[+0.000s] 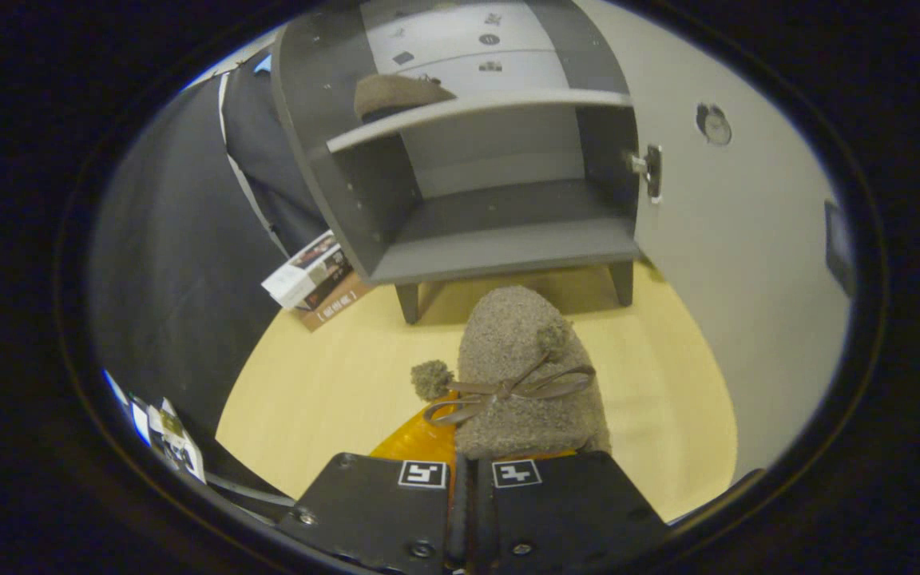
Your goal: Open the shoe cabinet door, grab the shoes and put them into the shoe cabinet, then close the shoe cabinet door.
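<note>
A fuzzy grey-brown slipper (520,375) with a ribbon bow and pom-poms sticks out just ahead of my gripper (469,479), whose fingers stand close together and clamp its heel end. It hangs above the pale wooden floor (332,383), toe pointing at the grey shoe cabinet (500,239). The cabinet stands open, its pale door (739,239) swung out to the right. A second slipper (396,94) lies on the upper shelf. The lower shelf is bare.
A small box and a brown card (312,279) lie on the floor at the cabinet's left foot. Black cloth hangs to the left of the cabinet. An orange part shows under the held slipper beside my fingers.
</note>
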`<state>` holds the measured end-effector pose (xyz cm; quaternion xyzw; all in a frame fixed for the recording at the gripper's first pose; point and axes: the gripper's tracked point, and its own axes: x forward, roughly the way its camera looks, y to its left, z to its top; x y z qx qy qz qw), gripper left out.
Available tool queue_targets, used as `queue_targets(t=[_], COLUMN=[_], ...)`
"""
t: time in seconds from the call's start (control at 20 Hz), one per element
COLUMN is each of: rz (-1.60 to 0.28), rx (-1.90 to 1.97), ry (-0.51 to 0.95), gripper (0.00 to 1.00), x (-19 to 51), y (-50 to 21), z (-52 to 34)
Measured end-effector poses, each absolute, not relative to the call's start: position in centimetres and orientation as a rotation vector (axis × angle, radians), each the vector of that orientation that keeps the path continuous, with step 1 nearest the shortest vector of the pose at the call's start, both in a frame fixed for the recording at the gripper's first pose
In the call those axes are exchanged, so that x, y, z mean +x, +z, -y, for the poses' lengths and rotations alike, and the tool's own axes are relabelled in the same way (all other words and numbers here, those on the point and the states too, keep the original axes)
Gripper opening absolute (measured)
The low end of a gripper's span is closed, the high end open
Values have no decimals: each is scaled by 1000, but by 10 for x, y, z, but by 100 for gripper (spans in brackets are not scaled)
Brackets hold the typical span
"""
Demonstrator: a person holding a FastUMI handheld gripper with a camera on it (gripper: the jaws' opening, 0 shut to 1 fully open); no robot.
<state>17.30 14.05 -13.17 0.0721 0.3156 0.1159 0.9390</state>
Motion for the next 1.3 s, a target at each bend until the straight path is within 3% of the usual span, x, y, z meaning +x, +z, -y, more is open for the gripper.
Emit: queue_targets(t=[0.3,0.55,0.95,1.3], rz=[-471,-331,-173,-176], rx=[104,53,14,3], ry=[243,225,186,148], gripper=[7,7,7,7], x=[156,182,282,391], y=[-17,65,174,194], z=[-120,-129,-134,-134])
